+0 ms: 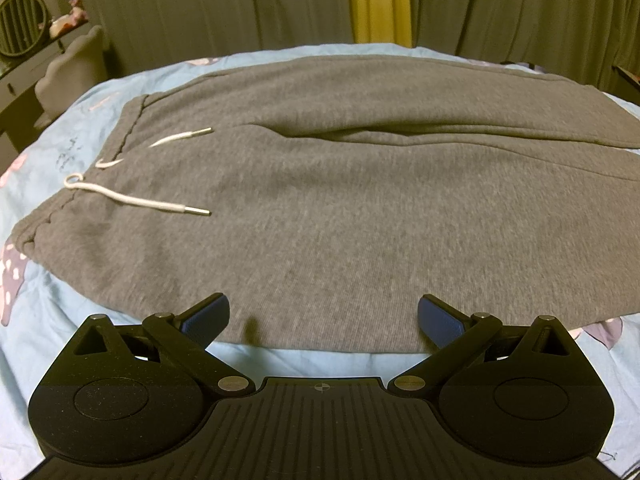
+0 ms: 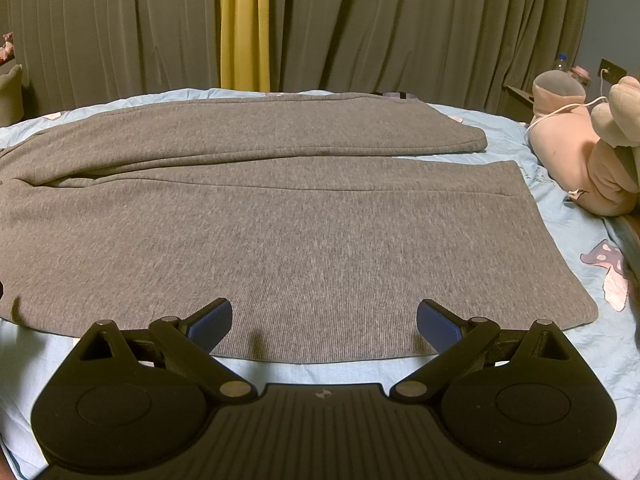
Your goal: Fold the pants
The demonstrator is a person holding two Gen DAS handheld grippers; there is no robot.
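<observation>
While grey fleece pants (image 1: 340, 200) lie spread flat across the middle of both views, they rest on a pale blue bedsheet (image 1: 60, 140) with a soft printed pattern. At the left of the left wrist view, the ribbed waistband (image 1: 60, 208) shows two white woven drawstrings (image 1: 132, 200) tipped in metal. Low in that frame, the left gripper (image 1: 323, 322) sits just over the near edge of the fabric, its blue textured pads (image 1: 206, 320) spread wide apart and holding nothing. Across the right wrist view, the two legs run rightward to straight hems (image 2: 552, 240), the far leg rounded at its end. Low in the frame, the right gripper (image 2: 324, 324) likewise has its fingers wide apart above the near edge. At right lies a pink plush toy (image 2: 592, 160). Pleated olive curtains (image 2: 400, 28) with one yellow strip hang behind.
</observation>
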